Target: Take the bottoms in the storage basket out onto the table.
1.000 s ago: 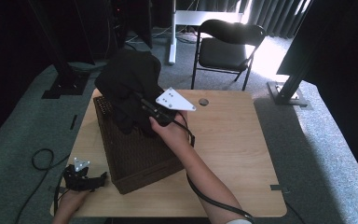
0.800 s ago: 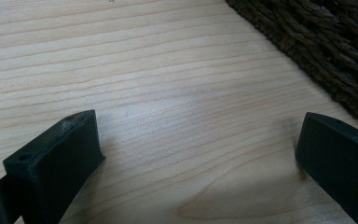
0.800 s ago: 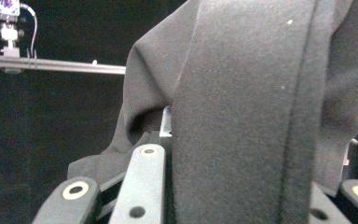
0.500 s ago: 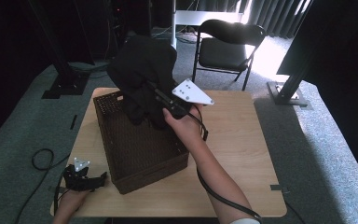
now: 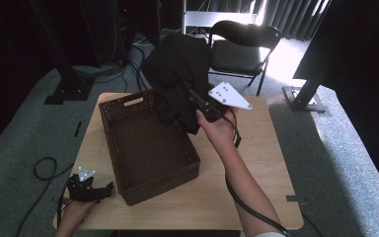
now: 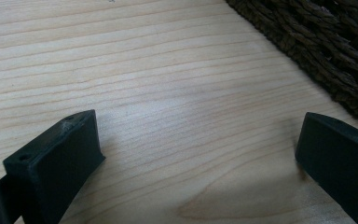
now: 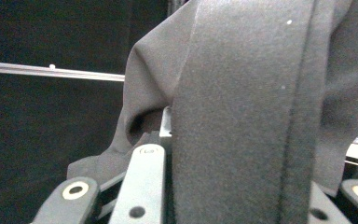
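basket [image 5: 148, 143]: brown wicker, on wooden table [image 5: 256, 168], nothing inside
cloth [image 5: 180, 74]: black, bunched, hanging above basket's far right corner
right gripper [image 5: 190, 94]: jaws pinching cloth, raised
left gripper [image 5: 86, 190]: jaws spread wide, holding nothing, resting on table beside basket

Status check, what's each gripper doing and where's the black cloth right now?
Right gripper shut on black cloth, held above the wicker basket's far end. Left gripper open, resting on the table beside the basket. Nothing in the way.
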`<state>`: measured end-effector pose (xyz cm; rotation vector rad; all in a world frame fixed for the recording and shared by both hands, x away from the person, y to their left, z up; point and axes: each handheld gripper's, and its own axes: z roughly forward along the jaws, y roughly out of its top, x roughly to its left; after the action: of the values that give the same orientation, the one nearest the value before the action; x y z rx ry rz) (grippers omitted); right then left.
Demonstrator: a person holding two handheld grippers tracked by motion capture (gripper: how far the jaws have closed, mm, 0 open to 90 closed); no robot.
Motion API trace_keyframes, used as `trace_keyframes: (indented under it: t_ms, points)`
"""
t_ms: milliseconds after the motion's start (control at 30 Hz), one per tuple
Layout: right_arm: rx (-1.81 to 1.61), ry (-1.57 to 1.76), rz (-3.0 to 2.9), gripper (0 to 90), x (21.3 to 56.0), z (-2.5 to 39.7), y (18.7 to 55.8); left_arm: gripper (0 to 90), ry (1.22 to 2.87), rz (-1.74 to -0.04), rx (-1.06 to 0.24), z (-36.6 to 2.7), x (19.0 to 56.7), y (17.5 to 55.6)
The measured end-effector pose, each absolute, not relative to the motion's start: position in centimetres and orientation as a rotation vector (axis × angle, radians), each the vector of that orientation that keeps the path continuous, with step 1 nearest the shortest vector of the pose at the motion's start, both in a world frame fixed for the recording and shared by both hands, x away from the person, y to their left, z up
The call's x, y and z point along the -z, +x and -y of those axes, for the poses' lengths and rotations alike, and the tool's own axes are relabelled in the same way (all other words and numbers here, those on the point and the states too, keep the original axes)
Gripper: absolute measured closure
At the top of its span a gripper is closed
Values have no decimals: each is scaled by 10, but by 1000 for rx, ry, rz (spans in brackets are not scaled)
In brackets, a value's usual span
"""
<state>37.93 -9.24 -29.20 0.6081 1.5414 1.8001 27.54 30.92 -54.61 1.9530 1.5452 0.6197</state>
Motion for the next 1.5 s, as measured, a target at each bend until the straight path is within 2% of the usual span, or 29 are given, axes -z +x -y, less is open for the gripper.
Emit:
trace_keyframes:
  t_ms: [300,600,1500]
  points:
    - [-1757,654,-1513,740,294,123,383,1,1949,-1546,-621,-309,546,275]
    - [-1718,715,-1494,739,313,152,387,1,1947,-1546,-623,-309,546,275]
    - [-1607,900,-1535,739,410,192,408,1,1953,-1543,-623,-309,546,275]
